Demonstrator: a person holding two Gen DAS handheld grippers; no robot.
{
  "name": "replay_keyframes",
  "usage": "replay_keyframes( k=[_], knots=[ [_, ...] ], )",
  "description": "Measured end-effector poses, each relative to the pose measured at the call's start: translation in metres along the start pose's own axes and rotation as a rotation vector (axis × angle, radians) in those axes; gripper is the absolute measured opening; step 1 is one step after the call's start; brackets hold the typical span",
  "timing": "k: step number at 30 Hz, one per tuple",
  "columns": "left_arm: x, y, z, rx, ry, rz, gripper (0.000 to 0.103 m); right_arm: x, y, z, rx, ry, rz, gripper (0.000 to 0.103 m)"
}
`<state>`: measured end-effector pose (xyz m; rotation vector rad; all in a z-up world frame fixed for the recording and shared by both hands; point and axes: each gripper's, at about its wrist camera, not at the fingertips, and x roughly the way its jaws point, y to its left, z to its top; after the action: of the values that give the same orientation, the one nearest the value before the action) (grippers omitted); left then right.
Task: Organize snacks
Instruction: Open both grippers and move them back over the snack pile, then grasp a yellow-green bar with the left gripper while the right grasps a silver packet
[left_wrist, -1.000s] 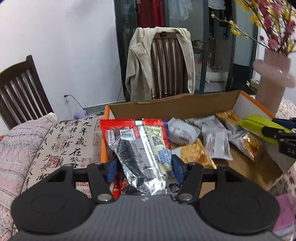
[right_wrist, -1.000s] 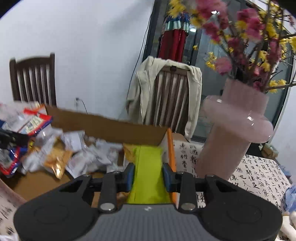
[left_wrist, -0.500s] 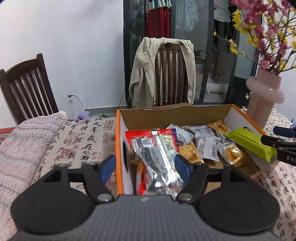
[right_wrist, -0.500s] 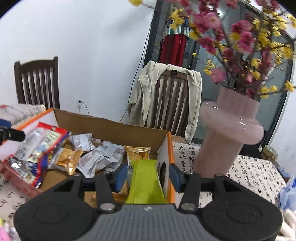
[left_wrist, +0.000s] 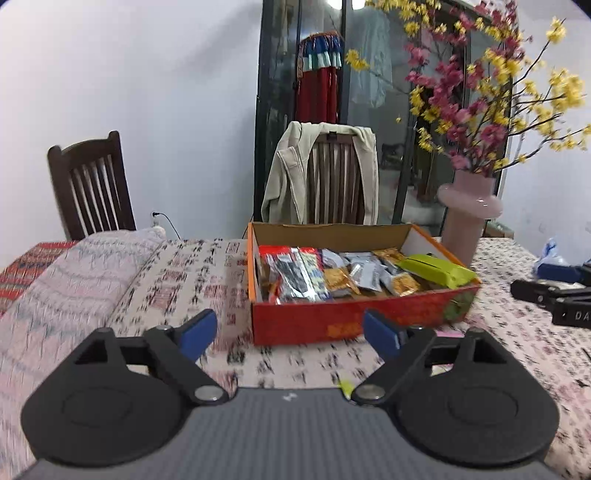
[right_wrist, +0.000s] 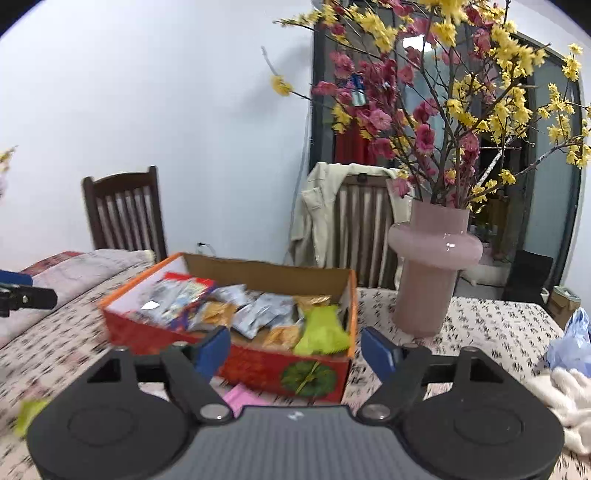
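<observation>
Each camera sits on a gripper and looks forward and a little down across the counter (left_wrist: 192, 280). The left one sees the snack box (left_wrist: 354, 321) from the front, the right one from its right corner. Both share the box, pink vase (right_wrist: 432, 266) and chairs.

Left hand-held gripper (left_wrist: 290, 334) opening, empty; snack box (left_wrist: 354, 325) beyond.

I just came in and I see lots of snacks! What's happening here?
Someone is tidying snacks into a red cardboard box on the table. The left gripper and the right gripper are both in front of the box with jaws opening and nothing between them. A red and silver packet and a green packet lie inside the box.
</observation>
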<state>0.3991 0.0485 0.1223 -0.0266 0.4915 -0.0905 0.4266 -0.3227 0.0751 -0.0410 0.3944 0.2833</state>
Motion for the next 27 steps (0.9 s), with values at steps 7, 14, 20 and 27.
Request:
replay_keyframes(
  k=[7,14,20,27],
  knots=[
    [-0.051,-0.006,-0.049,-0.06,0.031,-0.009,0.096,-0.056,0.014,-0.032,0.012,-0.001,0.07,0.086],
    [-0.084,-0.01,-0.097,-0.077,0.089,-0.03,0.098,-0.097,0.028,-0.087,0.016,0.05,0.119,0.087],
    [-0.097,-0.017,-0.127,-0.081,0.168,-0.034,0.098,-0.125,0.041,-0.128,0.012,0.13,0.158,0.088],
    [-0.1,-0.018,-0.13,-0.083,0.171,-0.017,0.098,-0.134,0.04,-0.135,0.003,0.145,0.151,0.089]
  ],
)
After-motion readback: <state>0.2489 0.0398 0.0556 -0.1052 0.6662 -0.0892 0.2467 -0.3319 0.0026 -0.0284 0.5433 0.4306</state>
